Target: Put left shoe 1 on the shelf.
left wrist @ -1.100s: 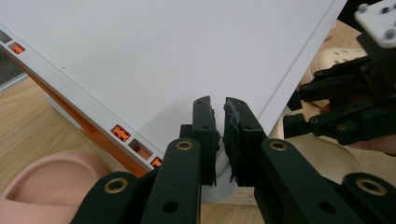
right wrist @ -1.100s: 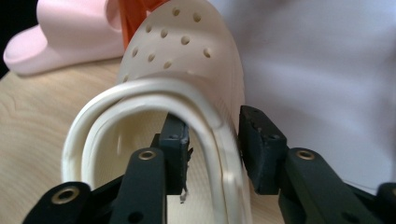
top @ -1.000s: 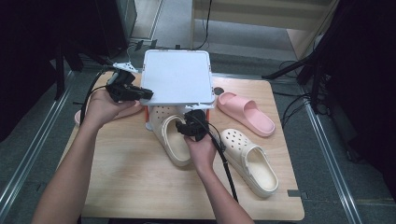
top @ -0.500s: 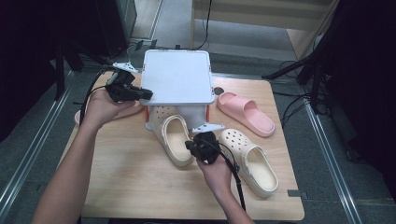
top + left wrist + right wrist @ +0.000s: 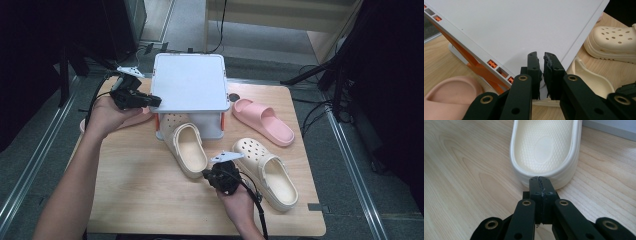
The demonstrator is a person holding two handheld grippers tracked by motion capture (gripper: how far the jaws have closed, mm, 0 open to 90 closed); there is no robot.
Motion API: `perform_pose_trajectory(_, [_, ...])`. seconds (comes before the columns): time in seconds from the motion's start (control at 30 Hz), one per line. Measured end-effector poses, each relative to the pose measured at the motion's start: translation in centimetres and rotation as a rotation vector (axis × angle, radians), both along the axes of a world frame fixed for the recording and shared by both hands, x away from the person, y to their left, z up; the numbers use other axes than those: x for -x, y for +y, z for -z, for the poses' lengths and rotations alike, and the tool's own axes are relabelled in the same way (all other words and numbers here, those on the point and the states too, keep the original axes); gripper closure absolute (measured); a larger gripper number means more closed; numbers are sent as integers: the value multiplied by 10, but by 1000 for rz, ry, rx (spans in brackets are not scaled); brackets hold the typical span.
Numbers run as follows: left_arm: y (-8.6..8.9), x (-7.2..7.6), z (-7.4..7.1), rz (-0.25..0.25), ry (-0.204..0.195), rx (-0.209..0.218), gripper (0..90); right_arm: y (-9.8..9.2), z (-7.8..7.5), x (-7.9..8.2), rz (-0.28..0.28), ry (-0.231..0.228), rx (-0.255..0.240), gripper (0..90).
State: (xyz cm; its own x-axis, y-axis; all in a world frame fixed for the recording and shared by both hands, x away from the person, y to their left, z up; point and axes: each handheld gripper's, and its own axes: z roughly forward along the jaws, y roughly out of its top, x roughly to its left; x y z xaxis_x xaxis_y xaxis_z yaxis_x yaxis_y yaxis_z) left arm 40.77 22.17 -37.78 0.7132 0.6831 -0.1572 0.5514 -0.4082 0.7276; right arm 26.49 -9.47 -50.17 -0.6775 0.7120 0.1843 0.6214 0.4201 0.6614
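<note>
A small white rack [image 5: 190,82] with orange supports stands at the back middle of the wooden table [image 5: 140,195]. My left gripper [image 5: 157,101] is shut on the left edge of its top panel [image 5: 511,30], and the left gripper view has the pads [image 5: 534,65] pinched over that edge. A cream clog [image 5: 187,150] lies with its toe under the rack. My right gripper [image 5: 206,173] is shut and empty, its tips [image 5: 541,178] right at the clog's heel [image 5: 544,147]. A second cream clog [image 5: 267,172] lies to the right.
A pink slide [image 5: 262,120] lies at the back right of the table. Another pink slide [image 5: 449,90] sits left of the rack, partly under my left hand. Bare wood [image 5: 130,180] stretches across the near left. Dark floor and cables surround the table.
My right hand has pulled back from the rack toward the table's near edge, ending at the clog's heel. The left hand, the rack and the shoes have stayed put.
</note>
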Motion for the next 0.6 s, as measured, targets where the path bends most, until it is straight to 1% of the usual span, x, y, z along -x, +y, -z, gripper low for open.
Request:
perform_pose_trajectory(0.07, [1,0,0,1,0,-1,828,0,2,4,-9,-6,13,900])
perform_pose_trajectory(0.13, [1,0,0,1,-1,2,828,-1,6,6,-8,-2,28,900])
perform_pose_trajectory(0.17, [1,0,0,2,-1,2,828,0,10,6,-13,-1,37,900])
perform_pose_trajectory(0.2, [1,0,0,1,-2,0,828,1,13,6,-11,13,45,900])
perform_pose_trajectory(0.27, [0,1,0,-3,-5,-4,828,4,18,3,-16,15,53,900])
perform_pose_trajectory(0.37, [0,2,0,-3,-10,-11,828,9,21,0,-20,19,60,900])
perform_pose_trajectory(0.4, [0,3,0,-1,-8,-11,829,11,21,-1,-27,21,52,900])
perform_pose_trajectory(0.47, [1,3,0,-4,-4,-4,829,15,18,-2,-22,24,24,900])
perform_pose_trajectory(0.53, [2,3,0,-6,2,1,828,19,15,-3,-24,18,13,900])
perform_pose_trajectory(0.6, [2,3,0,-4,2,-3,828,23,12,-5,-27,8,-3,900])
